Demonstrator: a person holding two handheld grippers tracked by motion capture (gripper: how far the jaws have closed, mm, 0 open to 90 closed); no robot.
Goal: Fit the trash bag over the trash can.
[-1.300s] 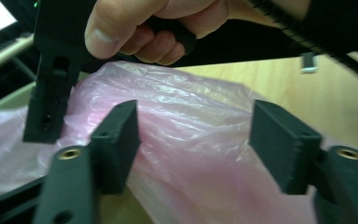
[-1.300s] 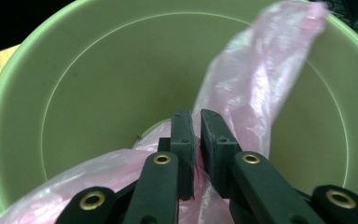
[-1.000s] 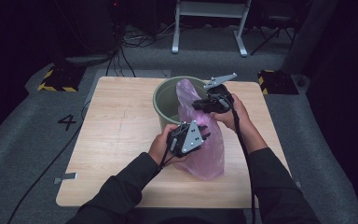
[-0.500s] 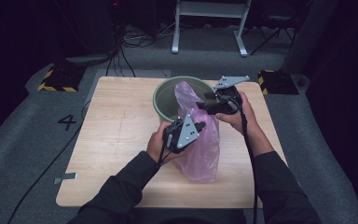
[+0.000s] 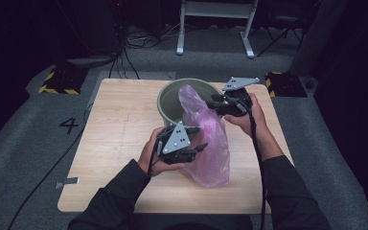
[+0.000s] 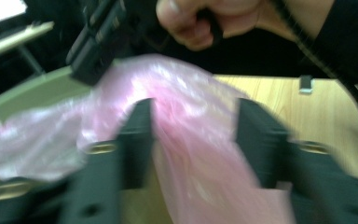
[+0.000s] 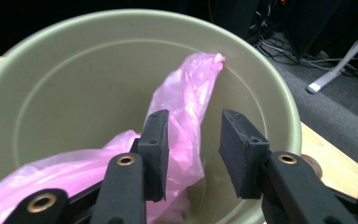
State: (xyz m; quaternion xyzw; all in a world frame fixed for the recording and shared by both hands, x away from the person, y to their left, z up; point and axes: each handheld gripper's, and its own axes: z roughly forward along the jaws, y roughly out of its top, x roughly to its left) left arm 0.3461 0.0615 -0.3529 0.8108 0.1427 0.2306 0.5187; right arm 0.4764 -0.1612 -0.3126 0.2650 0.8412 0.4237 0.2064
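Observation:
A pink plastic bag stands on the wooden table against the near side of a green bucket, its top flopped over the rim. My left gripper is at the bag's left side. Its jaws have just been opening, and in the left gripper view the left gripper is open with bag film loose between the jaws. My right gripper reaches over the bucket rim. The right gripper has just been closing; a gap remains, and the bag's edge lies against the left pad only.
Grey carpet surrounds the table. On it lie black cables, two yellow-and-black striped blocks and a white frame's legs behind the table. A "4" marks the floor at left.
My left gripper has let go of the bag, opened, and shifted slightly left. The right gripper has moved a little right, over the bucket rim. The bag has slumped lower.

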